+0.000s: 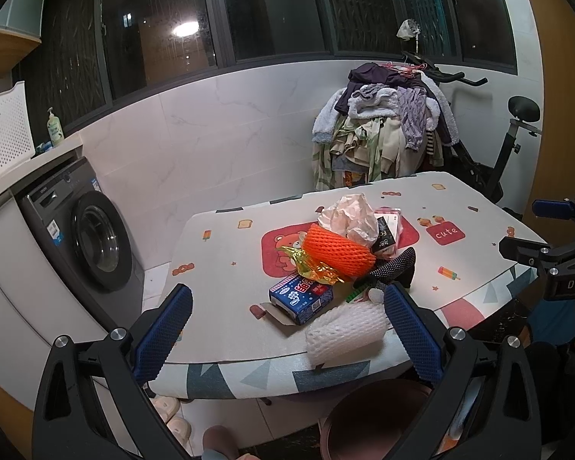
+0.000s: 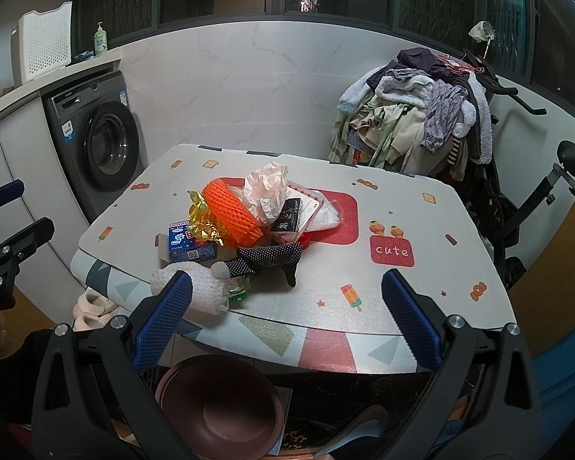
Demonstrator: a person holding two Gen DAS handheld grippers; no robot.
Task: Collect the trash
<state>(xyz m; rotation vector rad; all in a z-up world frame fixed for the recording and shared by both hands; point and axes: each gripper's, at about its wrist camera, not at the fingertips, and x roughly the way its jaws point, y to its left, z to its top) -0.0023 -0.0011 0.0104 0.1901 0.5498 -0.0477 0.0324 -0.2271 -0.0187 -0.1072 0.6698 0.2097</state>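
A heap of trash lies on the patterned table (image 1: 460, 207) (image 2: 402, 287): an orange foam net (image 1: 337, 251) (image 2: 232, 211), crumpled white paper (image 1: 350, 216) (image 2: 266, 189), gold foil (image 1: 314, 268) (image 2: 203, 222), a blue box (image 1: 301, 297) (image 2: 189, 243), a white foam net (image 1: 347, 331) (image 2: 195, 287) at the near edge, and a black dotted glove (image 1: 391, 268) (image 2: 274, 258). My left gripper (image 1: 287, 329) hangs open in front of the heap, holding nothing. My right gripper (image 2: 287, 314) is open too, empty, before the table's near edge.
A brown bin (image 2: 218, 410) (image 1: 372, 421) stands on the floor under the table's near edge. A washing machine (image 1: 88, 237) (image 2: 99, 138) sits to the left. A clothes pile (image 1: 387, 130) (image 2: 414, 115) and an exercise bike (image 1: 494, 168) stand behind. Slippers (image 2: 92, 308) lie on the floor.
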